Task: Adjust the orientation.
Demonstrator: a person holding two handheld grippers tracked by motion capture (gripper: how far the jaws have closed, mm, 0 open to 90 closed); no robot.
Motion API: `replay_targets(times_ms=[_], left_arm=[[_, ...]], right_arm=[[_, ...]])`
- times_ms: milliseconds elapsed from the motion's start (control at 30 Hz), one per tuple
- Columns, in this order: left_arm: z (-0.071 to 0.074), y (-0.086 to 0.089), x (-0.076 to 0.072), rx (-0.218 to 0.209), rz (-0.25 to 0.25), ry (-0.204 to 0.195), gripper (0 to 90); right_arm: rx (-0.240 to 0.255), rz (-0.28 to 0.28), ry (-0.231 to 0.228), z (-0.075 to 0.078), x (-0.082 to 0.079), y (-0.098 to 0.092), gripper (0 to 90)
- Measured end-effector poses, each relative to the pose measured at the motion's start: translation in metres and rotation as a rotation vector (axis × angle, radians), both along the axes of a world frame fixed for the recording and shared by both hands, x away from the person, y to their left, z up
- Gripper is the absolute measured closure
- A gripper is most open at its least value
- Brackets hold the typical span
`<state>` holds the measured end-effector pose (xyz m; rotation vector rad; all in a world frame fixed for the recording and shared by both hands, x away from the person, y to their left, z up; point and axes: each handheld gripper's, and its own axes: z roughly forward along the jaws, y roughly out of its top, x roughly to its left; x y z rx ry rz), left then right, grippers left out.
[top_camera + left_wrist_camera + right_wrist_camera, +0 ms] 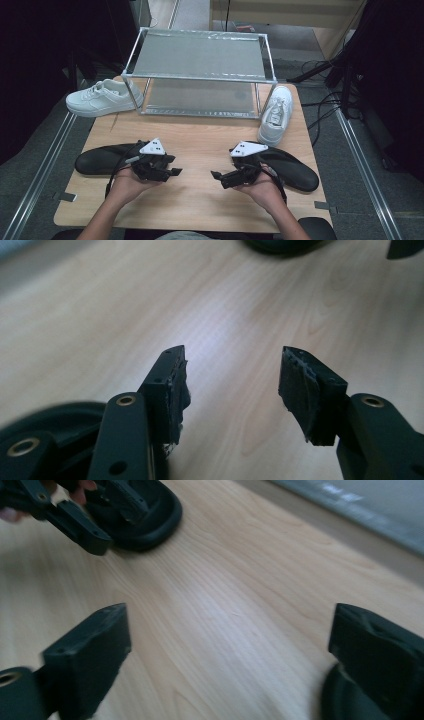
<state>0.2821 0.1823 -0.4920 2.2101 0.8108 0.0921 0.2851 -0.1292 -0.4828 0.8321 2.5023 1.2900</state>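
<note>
Now I have both grippers low over the table, each facing inward toward the other across bare wood. My left gripper sits at the near left, its jaws spread with nothing between them; in the left gripper view I see only wood grain in the gap. My right gripper sits at the near right, jaws likewise spread and empty; the right gripper view shows a wide gap over plain wood.

Two black slippers lie flat on the table. The left slipper lies just behind my left hand, its toe end hidden under the gripper body. The right slipper lies just behind my right hand, angled toward the near right corner. Whether either gripper body touches its slipper, I cannot tell.

Farther back stands a metal two-shelf rack. One white sneaker lies at the rack's left, sideways on. The other white sneaker lies at the rack's right, just beyond the right slipper's far end.
</note>
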Motion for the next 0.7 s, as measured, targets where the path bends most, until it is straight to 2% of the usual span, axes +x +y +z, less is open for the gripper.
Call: replay_targets(times_ms=[33, 67, 100, 133, 167, 233, 333, 367, 467, 500, 533, 567, 600, 700], left_arm=[[-0.001, 0.000, 0.001, 0.005, -0.004, 0.015, 38.5], [-0.001, 0.000, 0.001, 0.005, -0.004, 0.015, 37.3], [-0.002, 0.001, 0.002, 0.027, -0.009, 0.035, 37.3], [-0.003, 0.001, 0.002, 0.046, -0.006, 0.038, 37.5], [-0.004, 0.001, 0.001, 0.065, -0.010, 0.048, 37.0], [-0.005, 0.001, -0.002, 0.076, -0.023, 0.077, 34.5], [-0.005, 0.001, -0.004, 0.083, -0.035, 0.066, 34.4], [-0.005, 0.003, -0.005, 0.076, -0.041, 0.044, 35.0], [-0.006, 0.006, -0.004, 0.064, -0.038, 0.022, 37.1], [-0.008, 0.009, -0.004, 0.072, -0.017, -0.008, 38.8], [-0.008, 0.009, -0.004, 0.072, -0.017, -0.008, 40.1], [-0.008, 0.011, -0.001, 0.066, -0.014, 0.012, 40.1], [-0.008, 0.012, 0.000, 0.069, -0.015, 0.009, 40.1], [-0.009, 0.013, 0.002, 0.053, -0.015, 0.012, 39.1]], right_arm=[[-0.015, 0.009, -0.030, 0.000, -0.001, -0.003, 15.7], [-0.015, 0.009, -0.030, 0.000, -0.001, -0.003, 15.7], [-0.025, 0.025, -0.039, 0.000, -0.002, -0.006, 20.3], [-0.032, 0.035, -0.040, -0.002, -0.002, -0.008, 19.8], [-0.043, 0.021, 0.008, -0.004, -0.002, -0.009, 20.1], [-0.050, 0.034, 0.015, -0.006, -0.002, -0.006, 20.6], [-0.055, 0.059, -0.002, -0.006, -0.003, -0.002, 22.7], [-0.052, 0.087, -0.020, -0.005, -0.005, 0.001, 25.8], [-0.051, 0.114, -0.015, -0.005, -0.008, 0.004, 29.2], [-0.052, 0.126, -0.018, -0.005, -0.008, 0.005, 29.4], [-0.052, 0.133, -0.020, -0.006, -0.008, 0.005, 29.6], [-0.051, 0.138, -0.019, -0.006, -0.007, 0.006, 30.5], [-0.052, 0.131, -0.005, -0.007, -0.006, 0.006, 31.4], [-0.058, 0.125, -0.003, -0.008, -0.004, 0.006, 32.0]])
